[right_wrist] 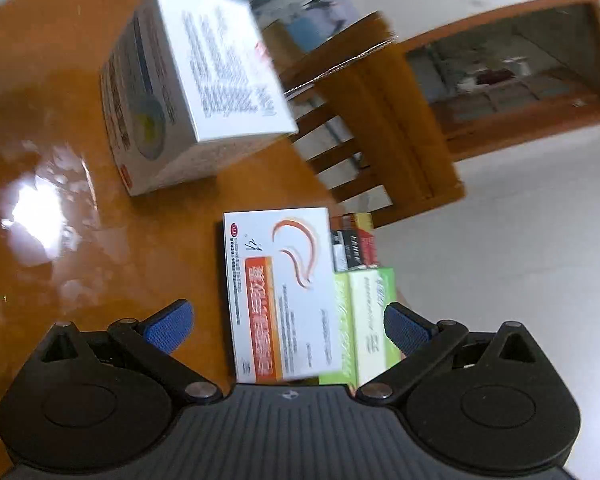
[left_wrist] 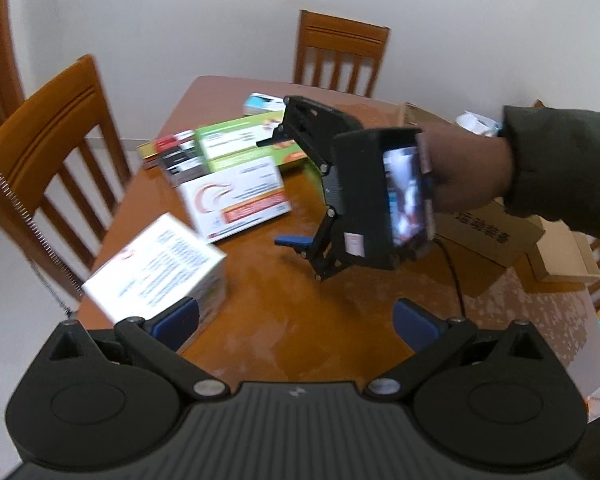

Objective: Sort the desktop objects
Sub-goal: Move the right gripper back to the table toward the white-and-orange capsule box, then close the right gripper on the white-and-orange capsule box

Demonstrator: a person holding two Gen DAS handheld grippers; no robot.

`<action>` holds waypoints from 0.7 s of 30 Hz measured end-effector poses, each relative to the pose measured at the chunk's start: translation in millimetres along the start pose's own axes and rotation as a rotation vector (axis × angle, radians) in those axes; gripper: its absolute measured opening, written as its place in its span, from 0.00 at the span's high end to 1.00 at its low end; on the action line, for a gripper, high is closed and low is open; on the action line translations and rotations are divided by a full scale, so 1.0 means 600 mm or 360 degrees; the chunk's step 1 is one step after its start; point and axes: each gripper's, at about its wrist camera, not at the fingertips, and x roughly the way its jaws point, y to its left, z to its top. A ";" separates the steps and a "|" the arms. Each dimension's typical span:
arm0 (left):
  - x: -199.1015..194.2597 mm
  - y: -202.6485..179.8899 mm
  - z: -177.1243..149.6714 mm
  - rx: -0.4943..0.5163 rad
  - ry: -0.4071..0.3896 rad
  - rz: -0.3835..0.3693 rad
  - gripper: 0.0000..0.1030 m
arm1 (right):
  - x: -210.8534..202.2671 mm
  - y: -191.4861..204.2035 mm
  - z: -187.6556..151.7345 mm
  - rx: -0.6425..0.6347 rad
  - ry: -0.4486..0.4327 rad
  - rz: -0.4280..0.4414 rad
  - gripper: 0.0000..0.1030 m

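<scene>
Both grippers are held with their blue pads wide apart and with nothing between them: the left gripper (left_wrist: 296, 320) above the wooden table (left_wrist: 284, 312), the right gripper (right_wrist: 286, 330) just above the flat white-and-orange box (right_wrist: 280, 296). Beside this flat box a green box (right_wrist: 370, 320) and small dark boxes (right_wrist: 354, 248) are laid, touching it, while a thick white box (right_wrist: 192, 80) is seen apart from it, nearer to the table edge. Behind the flat box wooden chairs (left_wrist: 52, 152) are placed, and cardboard cartons (left_wrist: 496, 232) lie at the far side of the table.

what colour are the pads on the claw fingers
Blue pads with a fine textured grip, on black arms; clearest in the right wrist view.
</scene>
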 end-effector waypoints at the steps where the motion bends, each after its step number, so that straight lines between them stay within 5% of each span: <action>1: -0.004 0.009 -0.005 -0.0020 -0.0001 0.0008 0.00 | 0.016 -0.001 0.001 -0.0008 0.0016 0.0000 0.00; 4: -0.012 0.034 -0.018 -0.0072 0.0000 0.0039 0.00 | 0.048 0.000 0.003 0.0012 0.0080 0.0055 0.00; 15: -0.029 0.082 -0.047 -0.0189 -0.0001 0.0077 0.00 | 0.110 0.024 0.011 -0.0134 0.0151 -0.0157 0.00; 21: -0.033 0.082 -0.048 -0.0191 -0.0010 0.0070 0.00 | 0.123 0.002 0.003 -0.0075 0.0196 -0.0116 0.00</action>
